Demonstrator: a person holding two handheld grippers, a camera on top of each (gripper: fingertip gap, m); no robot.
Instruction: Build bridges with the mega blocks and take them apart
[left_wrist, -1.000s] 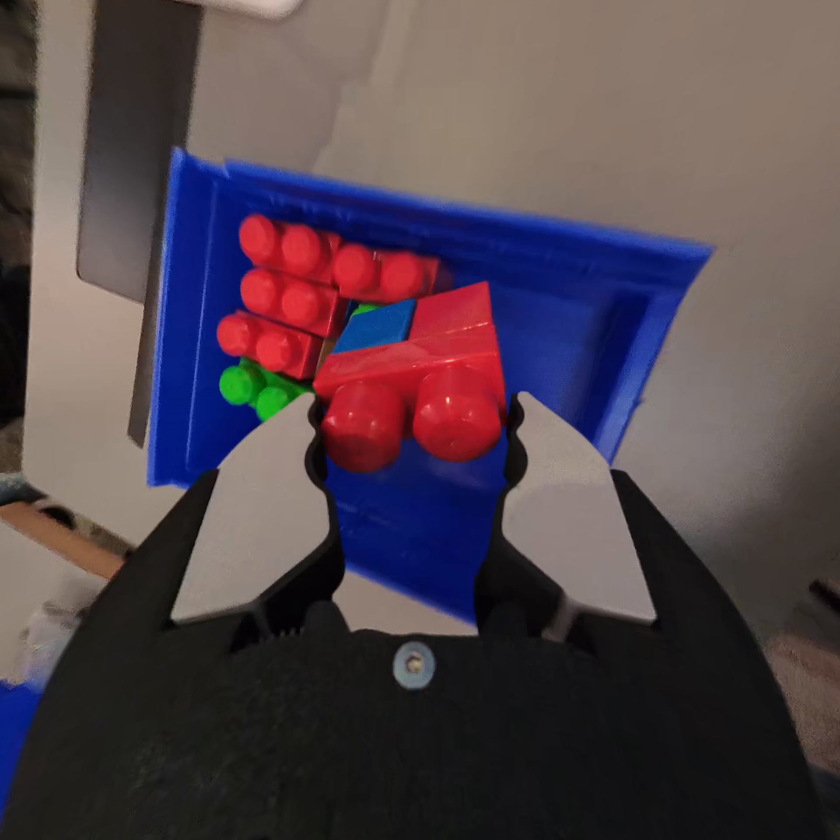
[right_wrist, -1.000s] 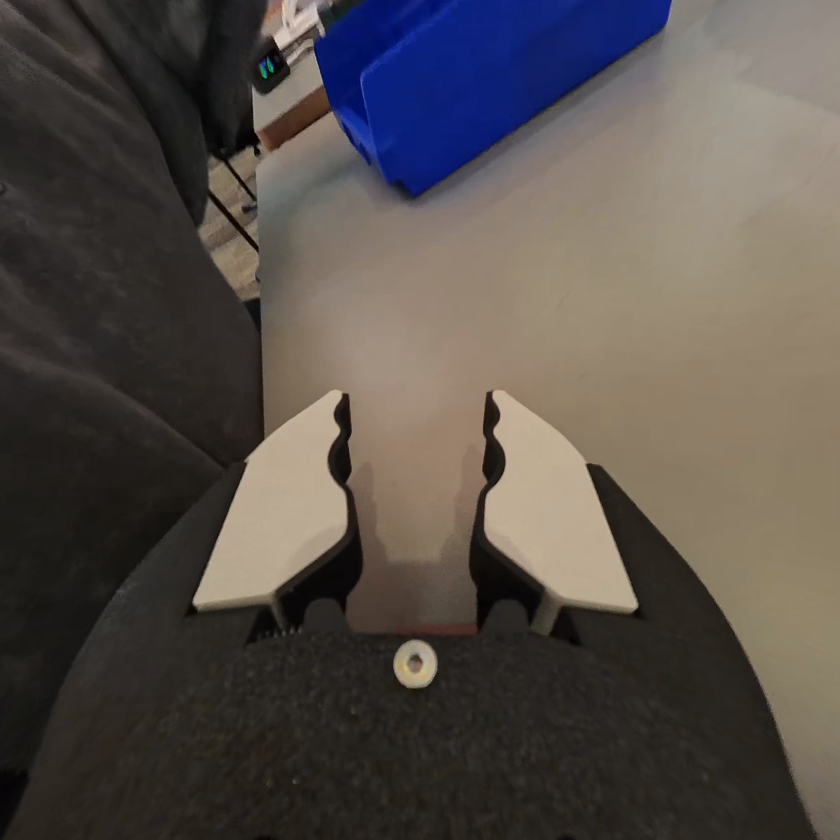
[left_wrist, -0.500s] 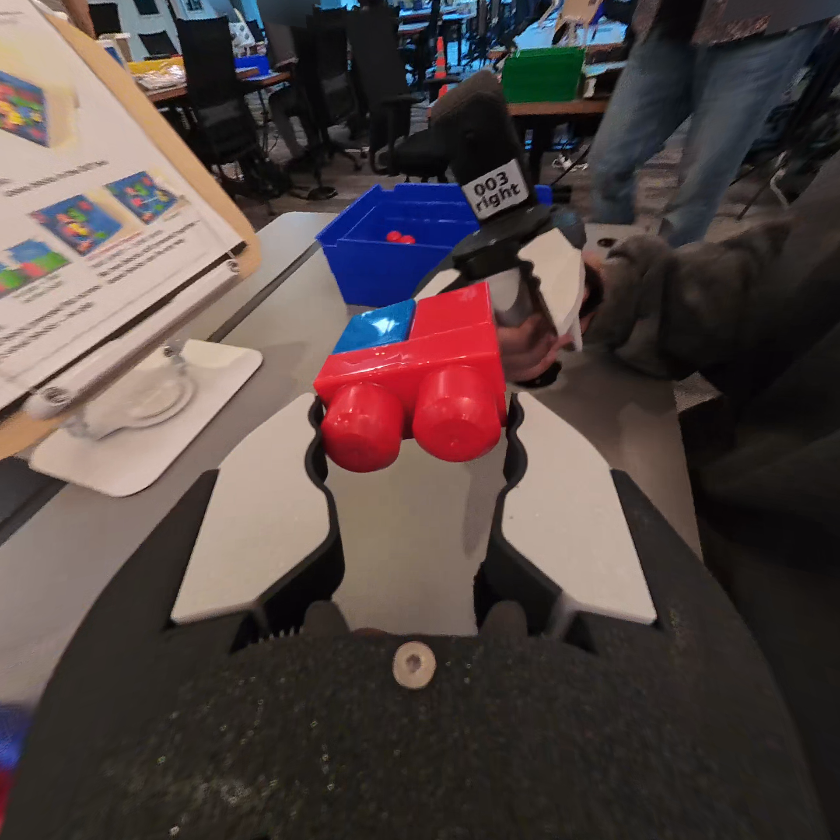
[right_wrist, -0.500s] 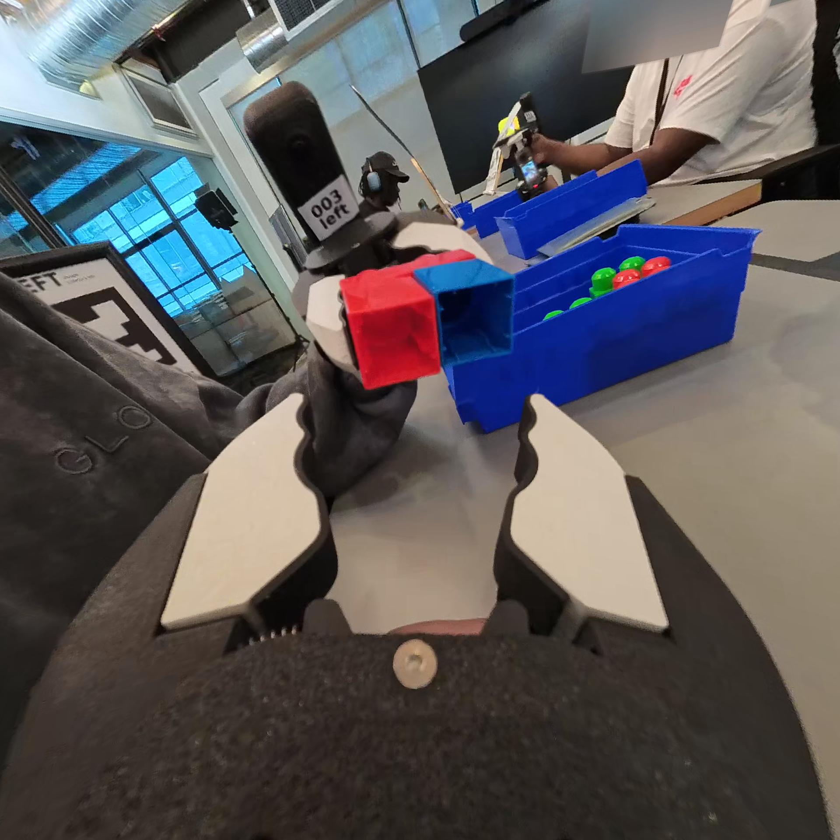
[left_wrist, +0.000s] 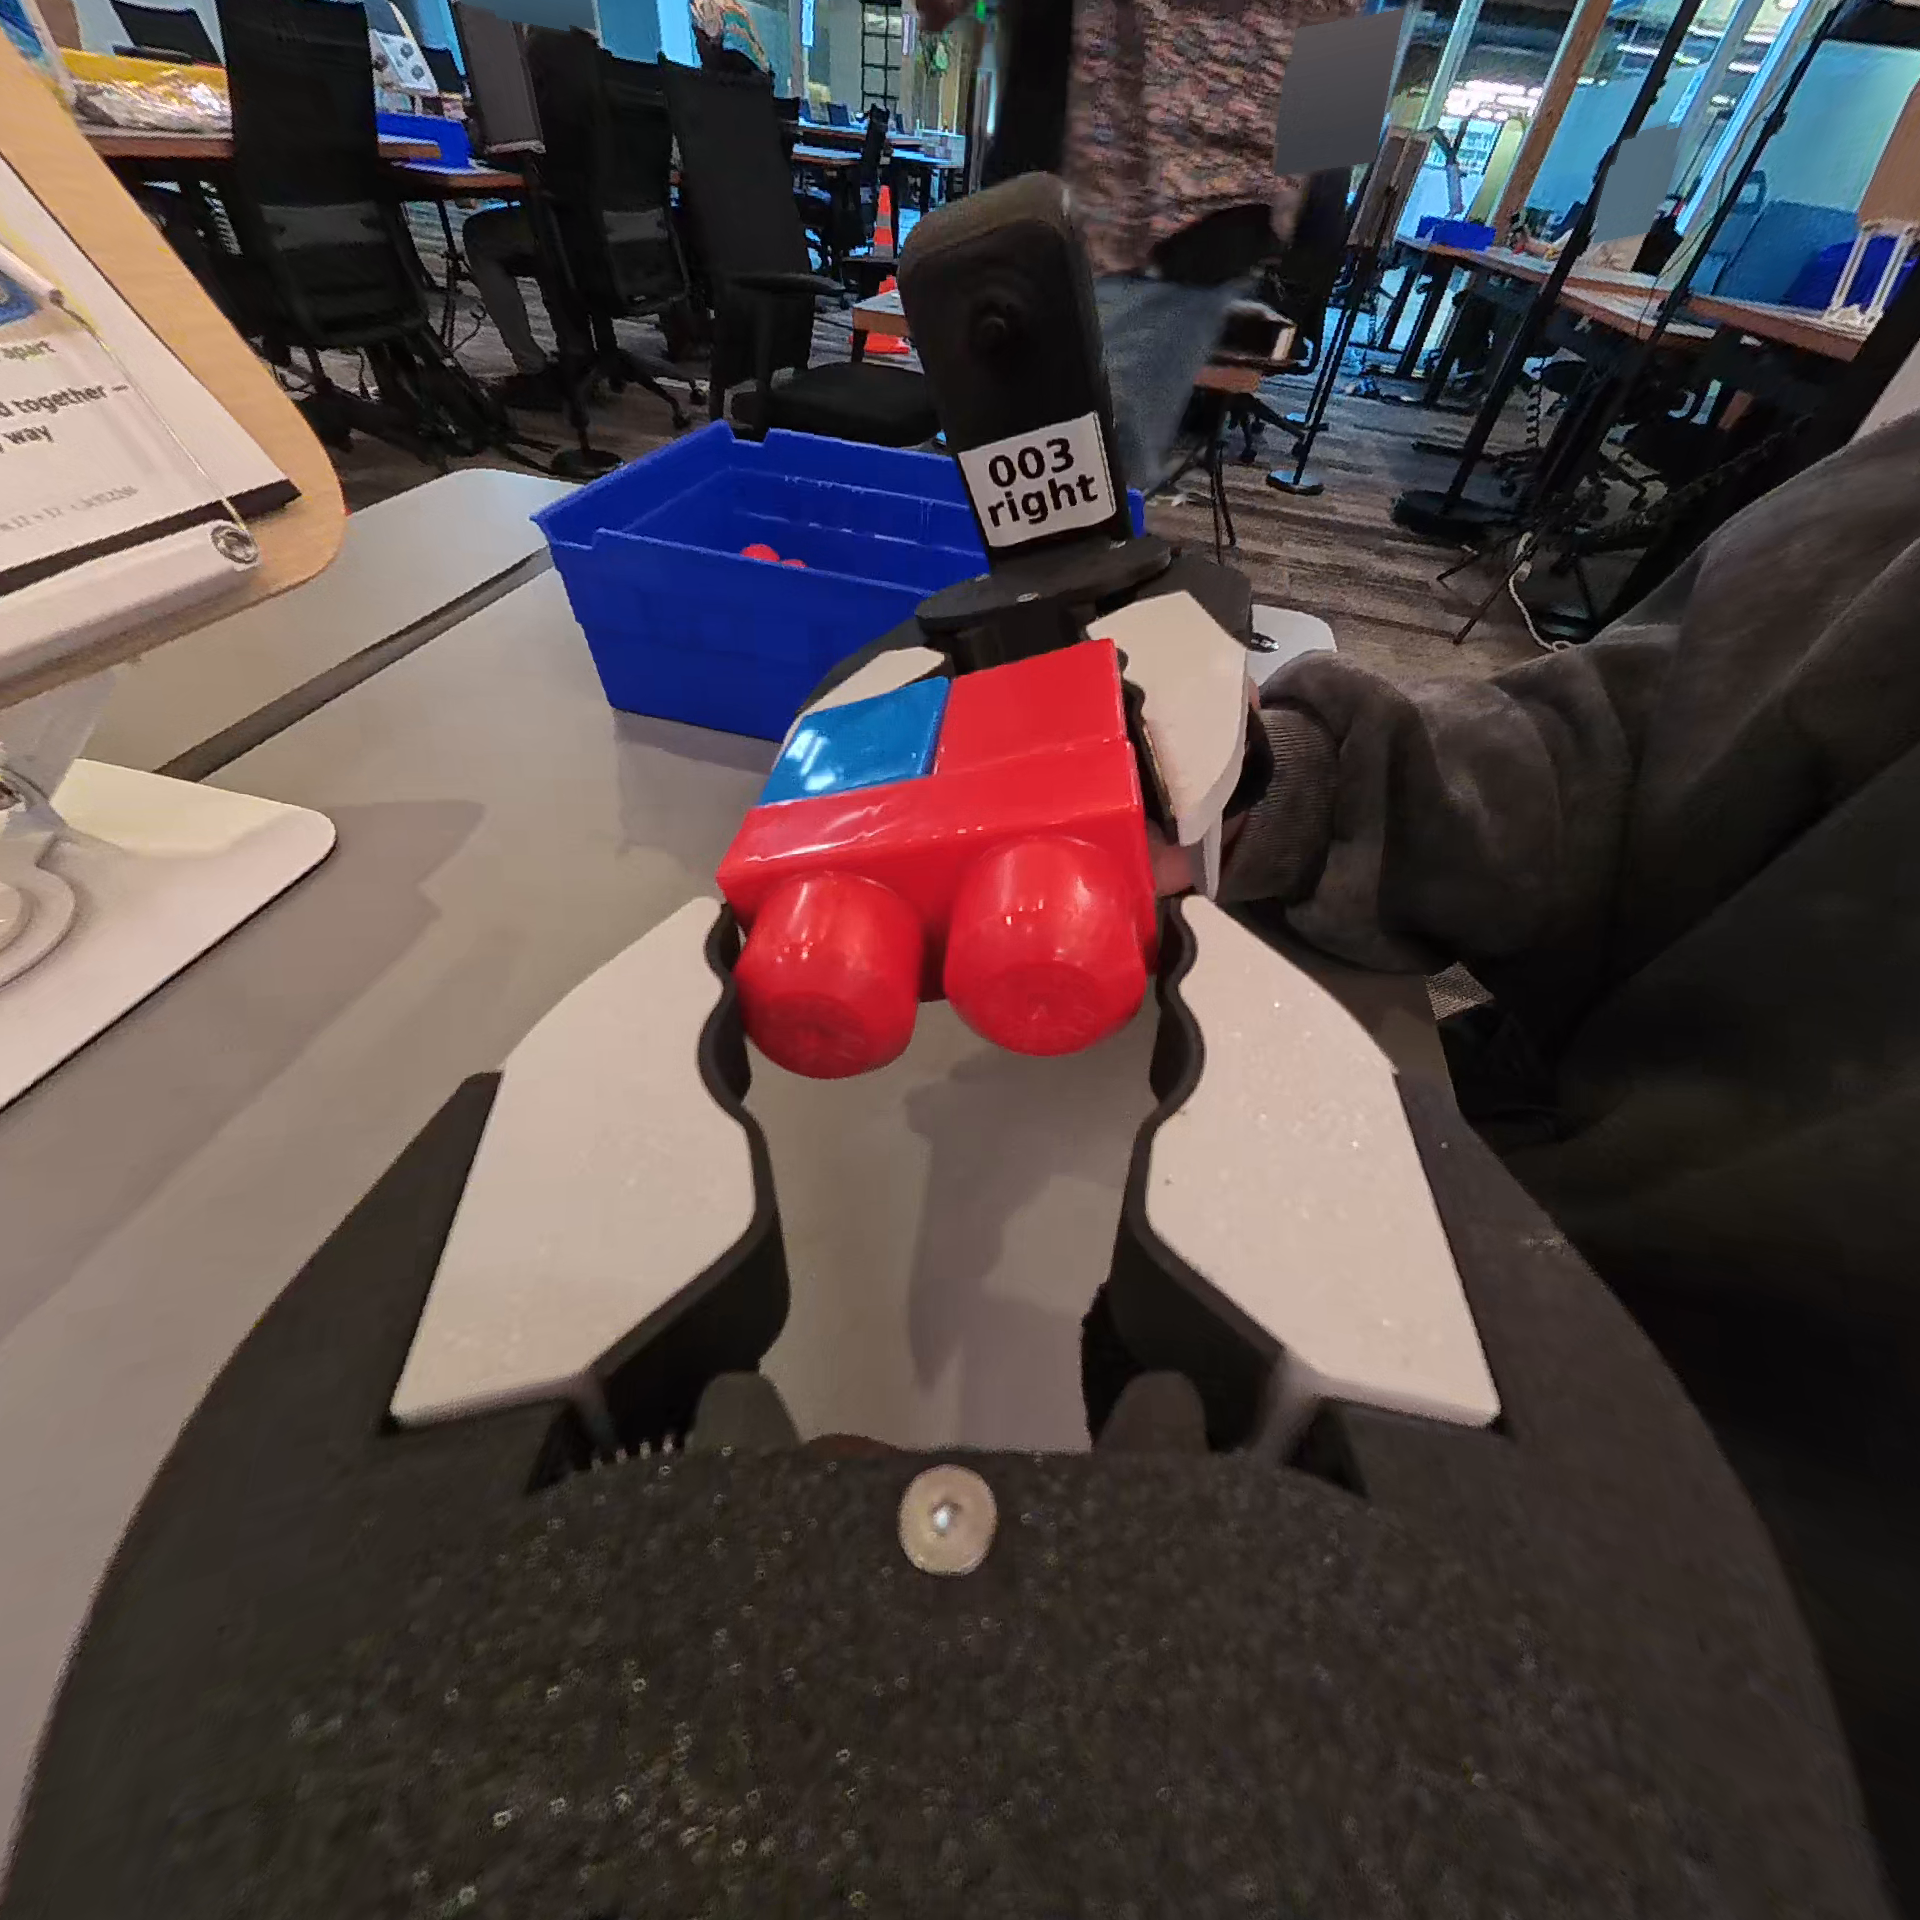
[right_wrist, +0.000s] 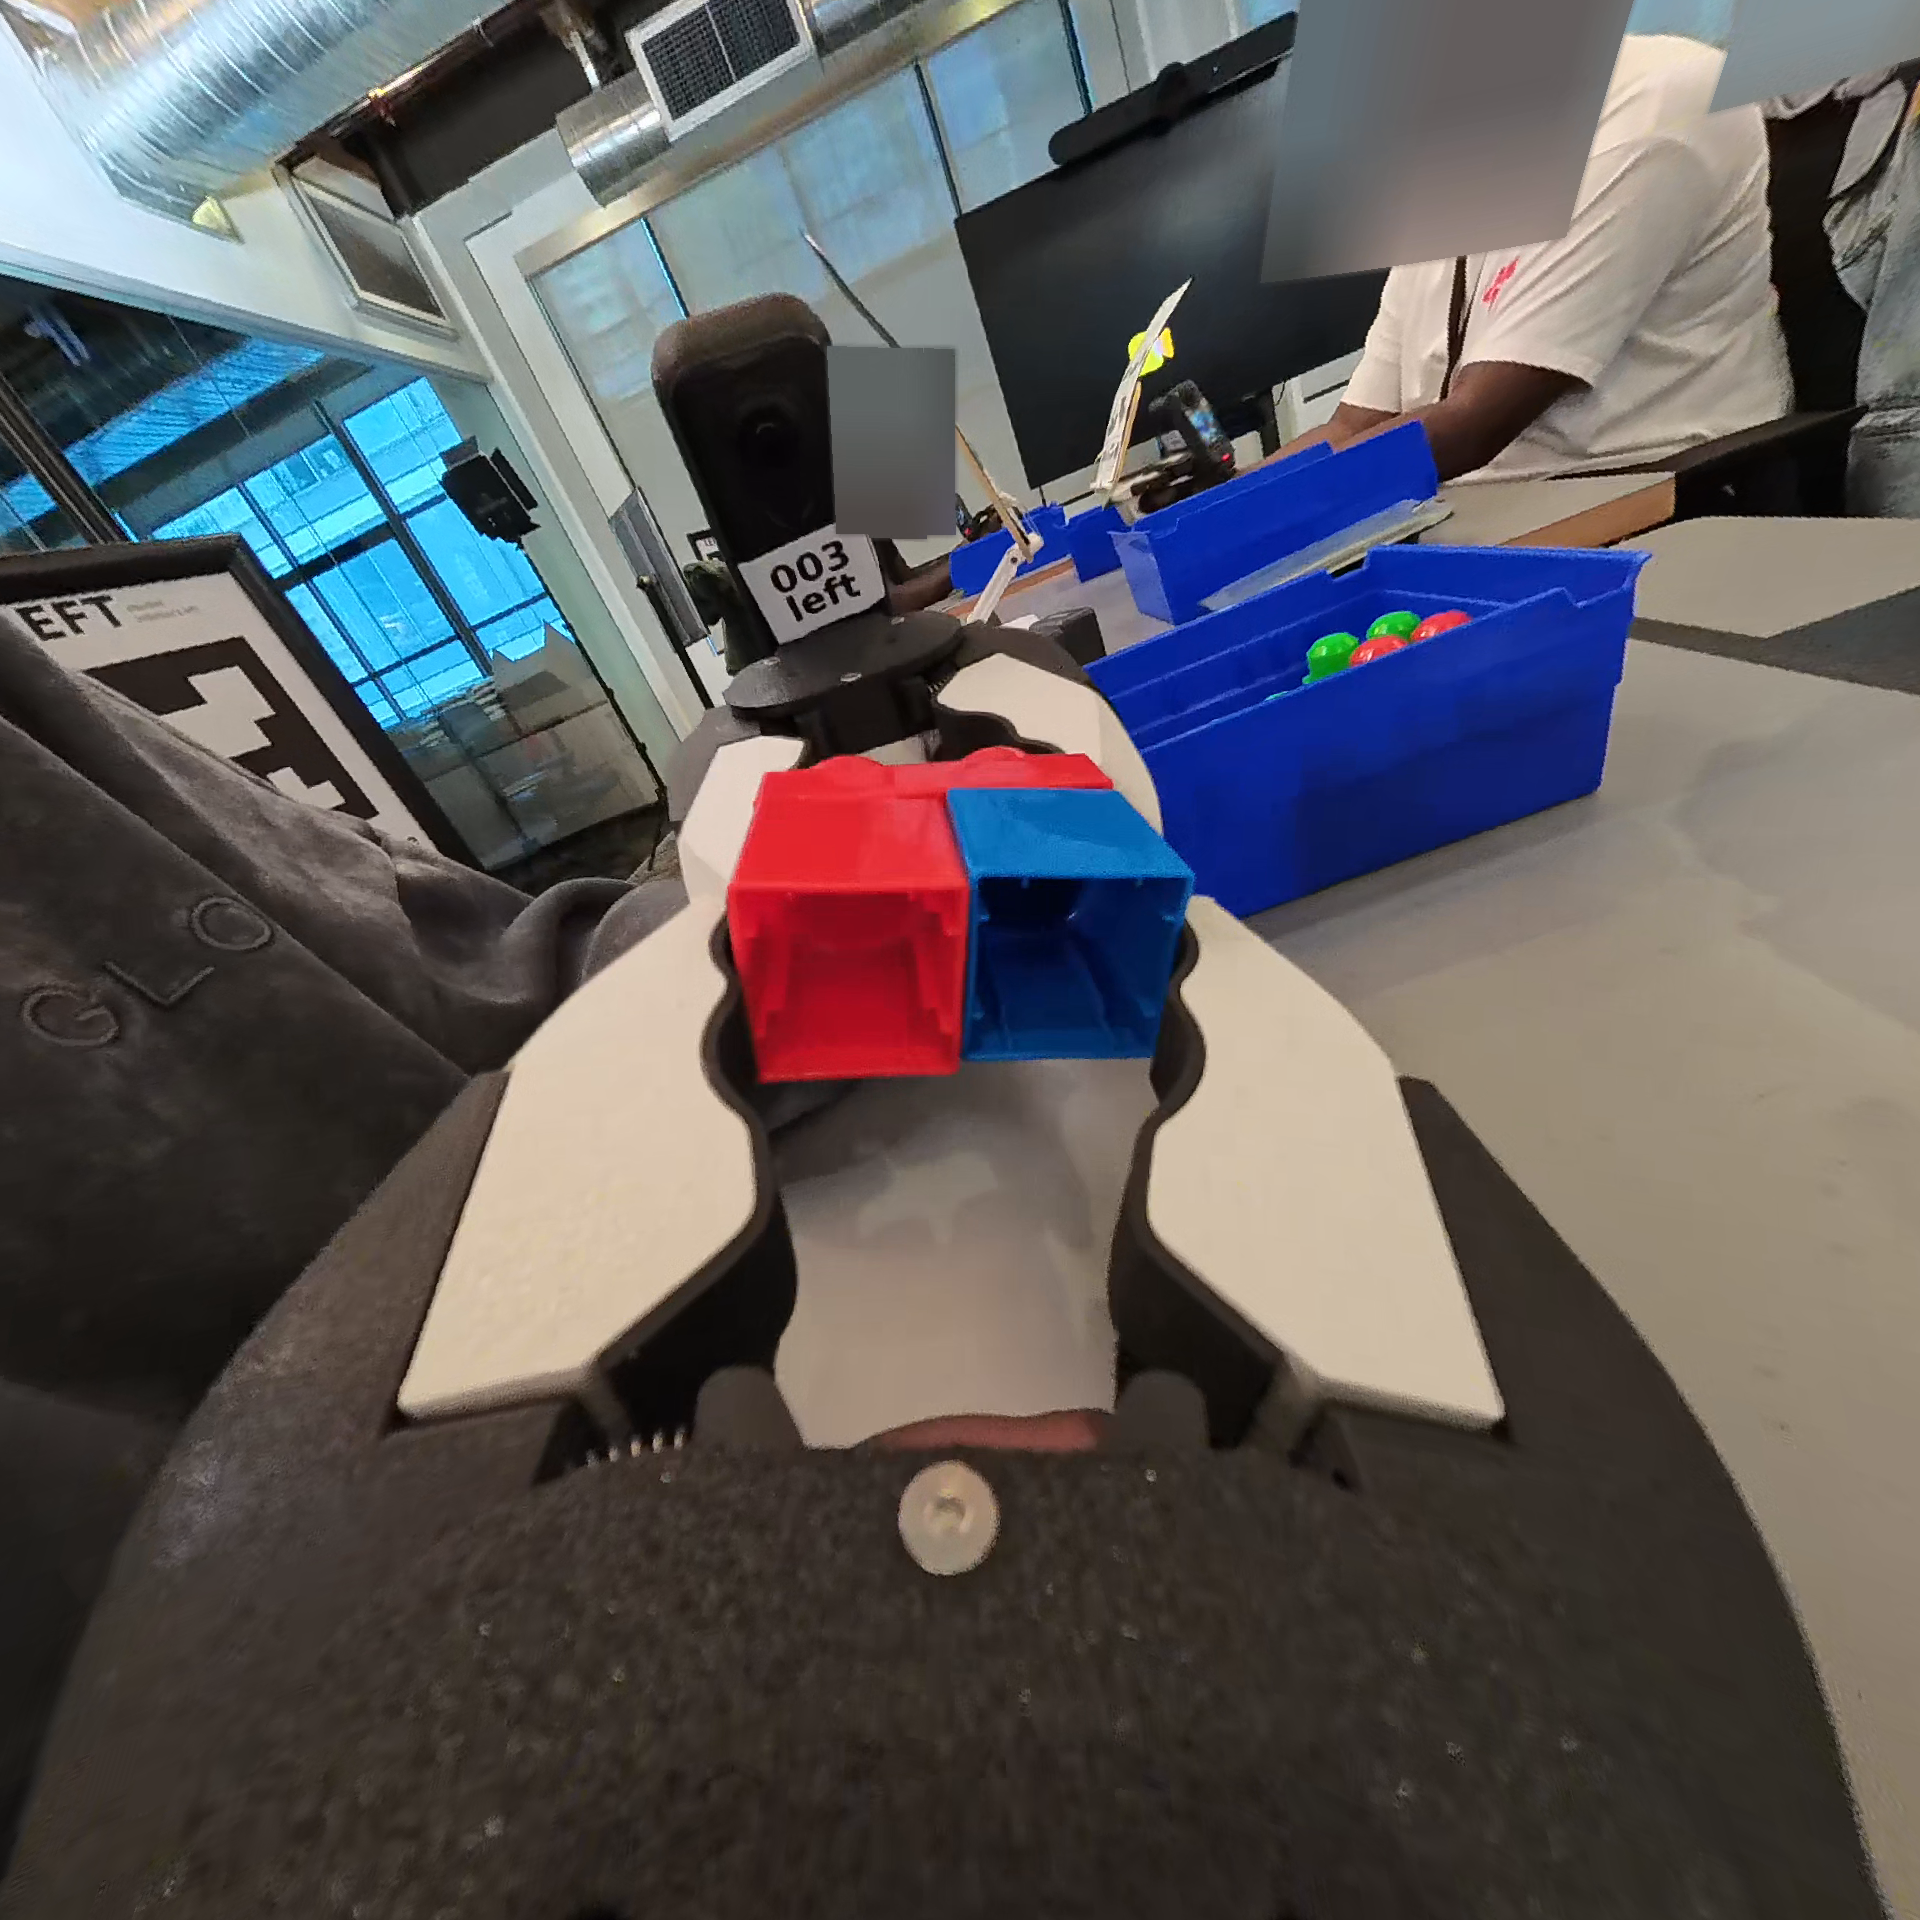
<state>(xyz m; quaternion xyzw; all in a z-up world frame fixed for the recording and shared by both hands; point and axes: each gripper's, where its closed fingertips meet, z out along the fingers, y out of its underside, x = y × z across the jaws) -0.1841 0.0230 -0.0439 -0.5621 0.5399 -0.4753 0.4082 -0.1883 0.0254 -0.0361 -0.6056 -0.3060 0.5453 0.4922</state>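
The block assembly (left_wrist: 940, 821) sits between the fingertips of the left gripper (left_wrist: 948, 935), above the table (left_wrist: 436, 914). The right gripper (right_wrist: 951, 971) faces it from the opposite side, its fingers at both sides of the two small blocks. Behind stands the bin (left_wrist: 727, 623), with more blocks (right_wrist: 1371, 639) inside.

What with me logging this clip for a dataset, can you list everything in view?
joined blocks: three, two red and one blue, held off the table between both claws
bin: one, blue, on the table behind the blocks
loose blocks: several, red and green, inside the bin
table: one, grey, underneath
document stand: one, white base, left edge of the left wrist view
other bins: a few, blue, next table
person: one, white shirt, next table
sleeve: one, dark grey, behind the right claw
left claw: one, black and white, shut on the stud end
right claw: one, black and white, shut on the hollow end
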